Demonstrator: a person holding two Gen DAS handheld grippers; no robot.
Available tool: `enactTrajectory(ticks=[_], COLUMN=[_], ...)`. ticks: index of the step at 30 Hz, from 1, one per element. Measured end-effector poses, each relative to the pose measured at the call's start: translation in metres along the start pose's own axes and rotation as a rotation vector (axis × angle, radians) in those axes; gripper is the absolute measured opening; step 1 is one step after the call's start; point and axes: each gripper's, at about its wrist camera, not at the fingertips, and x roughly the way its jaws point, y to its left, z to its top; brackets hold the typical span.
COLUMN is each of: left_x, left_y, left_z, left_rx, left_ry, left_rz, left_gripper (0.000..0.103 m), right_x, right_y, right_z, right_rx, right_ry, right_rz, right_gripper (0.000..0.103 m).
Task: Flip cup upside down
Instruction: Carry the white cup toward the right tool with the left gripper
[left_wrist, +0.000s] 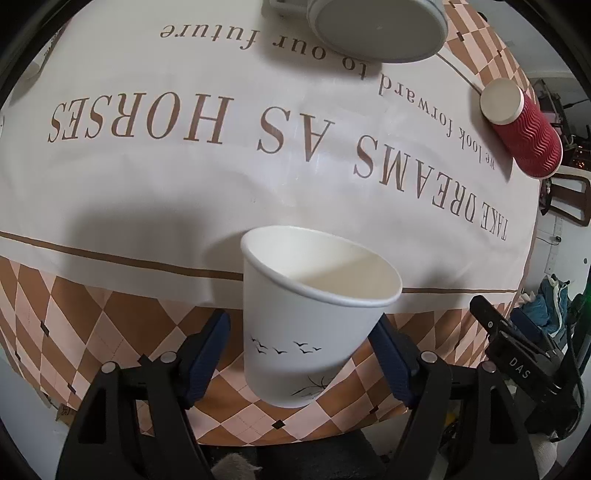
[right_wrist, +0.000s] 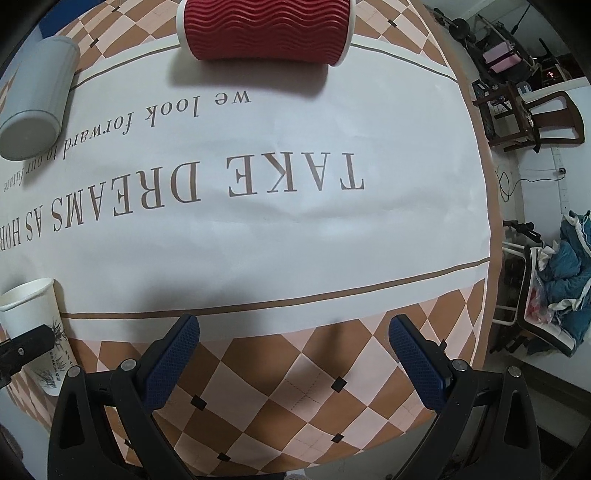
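While the white cup (left_wrist: 314, 317) is kept mouth-up between the spread left gripper (left_wrist: 303, 354), the right gripper (right_wrist: 295, 354) is spread, empty.

Lying on its side at 12 o'clock in the right wrist view: red ribbed paper cup (right_wrist: 266, 31), white rim toward 3 o'clock; in the left wrist view at 2 o'clock, pale base facing the lens. At 10 o'clock, well apart from it: grey cup (right_wrist: 35, 107), also on its side, base toward the camera. Beneath both: tablecloth (right_wrist: 295, 229), white centre panel printed "TAKE DREAMS AS HORSES", bordered by brown and peach diamond check. Off the table at 2 o'clock: dark wooden chair (right_wrist: 535, 118). At 4 o'clock: heap of blue cloth (right_wrist: 570, 269) on a rack.
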Motion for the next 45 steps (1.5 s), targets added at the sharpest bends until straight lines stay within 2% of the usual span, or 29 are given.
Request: enactTrajectory(ticks=[4, 5, 6, 7, 13, 16, 19, 20, 22, 24, 26, 30, 32, 36, 38, 42, 45], left_x=[-0.007, -0.011, -0.013, -0.017, -0.049, -0.075, -0.106, -0.111, -0.123, -0.121, -0.104, -0.070, -0.055, -0.037, -0.030, -0.021, -0.019], left_y=[0.003, 0.006, 0.005, 0.006, 0.004, -0.001, -0.004, -0.002, 0.012, 0.029, 0.043, 0.080, 0.093, 0.103, 0.108, 0.111, 0.115], left_z=[0.001, 0.001, 0.000, -0.001, -0.015, -0.027, -0.046, -0.051, -0.066, -0.076, -0.083, -0.094, -0.099, -0.105, -0.107, -0.111, -0.111], left_rx=[-0.002, -0.006, -0.008, -0.013, -0.001, 0.040, 0.096, 0.101, 0.097, 0.059, 0.013, -0.083, -0.113, -0.135, -0.138, -0.127, -0.128], left_ry=[-0.028, -0.036, -0.041, -0.051, -0.123, -0.207, -0.352, -0.382, -0.465, -0.493, -0.472, -0.398, -0.377, -0.356, -0.353, -0.360, -0.364], left_rz=[0.009, 0.006, 0.003, -0.007, -0.013, 0.042, 0.171, 0.207, 0.325, 0.402, 0.436, 0.453, 0.461, 0.461, 0.448, 0.443, 0.433], left_gripper=[0.078, 0.083, 0.093, 0.095, 0.096, 0.096, 0.096, 0.096, 0.096, 0.096, 0.096, 0.096, 0.096, 0.096, 0.096, 0.096, 0.096], right_x=[0.001, 0.000, -0.001, -0.003, -0.017, -0.032, -0.054, -0.061, -0.075, -0.089, -0.095, -0.091, -0.079, -0.041, -0.021, 0.008, 0.025], right_y=[-0.004, -0.004, -0.004, -0.003, -0.006, -0.008, 0.000, 0.007, 0.026, 0.055, 0.084, 0.132, 0.148, 0.155, 0.154, 0.146, 0.149], right_z=[-0.002, -0.002, -0.002, -0.002, -0.003, -0.007, -0.012, -0.014, -0.022, -0.038, -0.055, -0.100, -0.130, -0.172, -0.180, -0.184, -0.177], right_rx=[-0.004, -0.005, -0.006, -0.006, -0.016, -0.045, -0.154, -0.217, -0.389, -0.631, -0.859, -1.328, -1.598, -2.067, -2.264, -2.565, -2.679], right_ry=[-0.008, -0.009, -0.013, -0.016, -0.039, -0.071, -0.134, -0.162, -0.230, -0.322, -0.382, -0.497, -0.599, -0.766, -0.799, -0.817, -0.821], right_rz=[0.004, 0.006, 0.008, 0.009, 0.040, 0.066, 0.100, 0.094, 0.053, -0.047, -0.151, -0.375, -0.521, -0.827, -0.942, -1.112, -1.199], right_gripper=[0.103, 0.103, 0.103, 0.103, 0.103, 0.103, 0.103, 0.103, 0.103, 0.103, 0.103, 0.097, 0.094, 0.092, 0.092, 0.092, 0.089])
